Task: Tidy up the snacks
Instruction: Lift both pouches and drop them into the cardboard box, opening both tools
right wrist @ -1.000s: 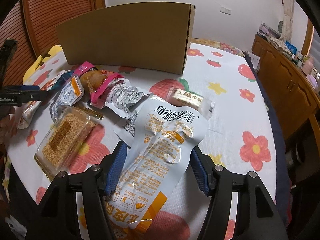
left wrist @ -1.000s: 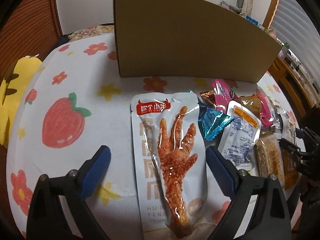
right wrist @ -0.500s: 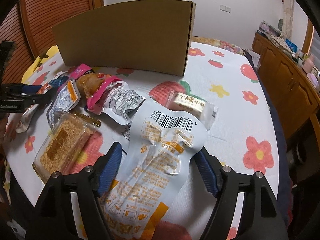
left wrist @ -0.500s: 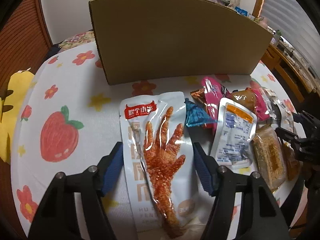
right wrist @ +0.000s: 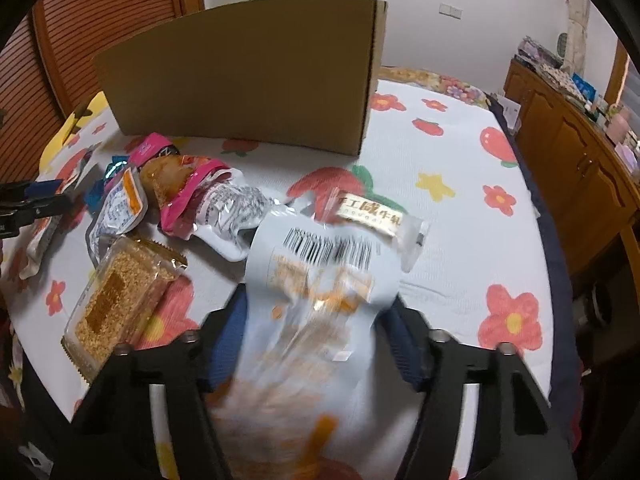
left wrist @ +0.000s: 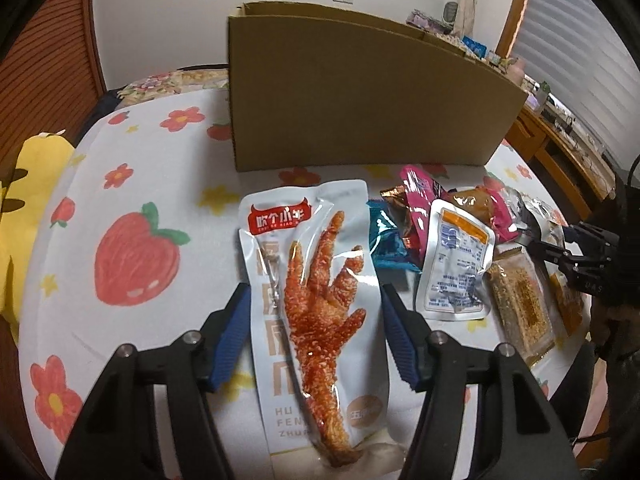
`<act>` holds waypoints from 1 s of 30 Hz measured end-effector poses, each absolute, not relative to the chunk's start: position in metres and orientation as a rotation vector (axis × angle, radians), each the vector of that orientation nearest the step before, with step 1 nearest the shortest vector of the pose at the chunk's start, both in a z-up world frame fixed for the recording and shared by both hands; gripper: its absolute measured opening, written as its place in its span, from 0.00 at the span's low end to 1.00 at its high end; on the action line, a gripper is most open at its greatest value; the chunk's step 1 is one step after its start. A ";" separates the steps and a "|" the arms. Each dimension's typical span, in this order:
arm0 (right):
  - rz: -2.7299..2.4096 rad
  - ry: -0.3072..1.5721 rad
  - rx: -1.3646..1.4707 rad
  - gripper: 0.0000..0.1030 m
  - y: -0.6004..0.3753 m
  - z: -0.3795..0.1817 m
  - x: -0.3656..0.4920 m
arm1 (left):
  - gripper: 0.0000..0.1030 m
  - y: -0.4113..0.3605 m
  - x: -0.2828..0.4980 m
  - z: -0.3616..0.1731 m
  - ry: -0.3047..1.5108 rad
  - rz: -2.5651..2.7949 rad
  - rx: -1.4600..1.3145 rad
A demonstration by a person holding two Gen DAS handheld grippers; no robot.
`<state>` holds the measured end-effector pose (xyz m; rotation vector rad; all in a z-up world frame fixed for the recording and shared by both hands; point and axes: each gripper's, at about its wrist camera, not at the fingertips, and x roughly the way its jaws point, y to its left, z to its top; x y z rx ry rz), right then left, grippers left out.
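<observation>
Left wrist view: left gripper point(left wrist: 316, 344) straddles the chicken-foot snack pouch point(left wrist: 316, 292) at frame centre, jaws closing on its two long edges, blue pads point(left wrist: 234, 340) at or almost at the film (contact hard to confirm). Pouch likely light, slick, floppy plastic with a firm lump inside; a grip across the middle, over the foot, should hold better than one on the bare film. Cardboard box point(left wrist: 360, 96) stands upright behind, upper centre, open top. Bare flowered tablecloth point(left wrist: 132, 200) to the left gives free room; right side is crowded: blue wrapper point(left wrist: 386, 242), white sachet point(left wrist: 456, 268), sesame bar pack point(left wrist: 520, 308).

Right wrist view: right gripper point(right wrist: 316, 340) is closing on a pale blue barcode pouch point(right wrist: 320, 288), lower centre, motion-blurred (lifted or not, cannot tell). Also thin and slippery, probably light. A nougat packet point(right wrist: 376, 216) lies just behind it, touching or overlapped. Pink wrapper point(right wrist: 188, 196) and sesame pack sit left; right half of cloth is open, table edge close at right.
</observation>
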<state>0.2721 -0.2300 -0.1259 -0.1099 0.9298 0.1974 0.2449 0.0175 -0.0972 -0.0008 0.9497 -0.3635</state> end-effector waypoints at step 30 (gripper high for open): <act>0.183 0.633 -0.111 0.39 -0.241 -0.031 0.252 | 0.60 0.023 0.222 0.001 0.518 -0.459 -0.158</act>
